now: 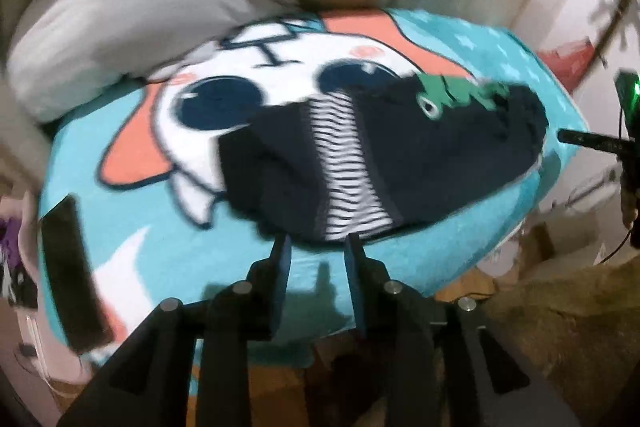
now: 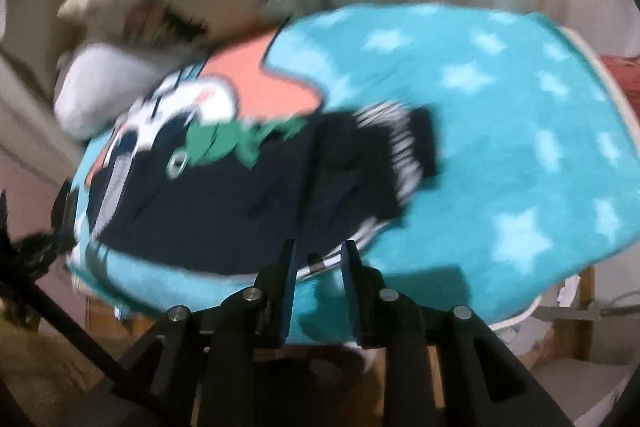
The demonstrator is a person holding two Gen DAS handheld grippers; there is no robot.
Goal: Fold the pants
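Note:
Dark navy pants [image 1: 400,167] with a black-and-white striped panel and a green patch lie bunched on a teal cartoon blanket [image 1: 160,227]. In the left wrist view my left gripper [image 1: 318,239] stands open at the pants' near edge, with only blanket showing in the gap between its fingers. In the right wrist view the same pants [image 2: 240,207] lie just ahead. My right gripper [image 2: 319,245] is open too; a bit of dark and striped cloth lies between its fingers, but the pads are apart from it. Both views are blurred.
A grey pillow [image 1: 120,27] rests at the blanket's far left. A flat black object [image 1: 68,275] lies on the blanket's left edge. A dark device with a green light [image 1: 628,91] shows at the right edge. The blanket's star-patterned part [image 2: 500,107] spreads to the right.

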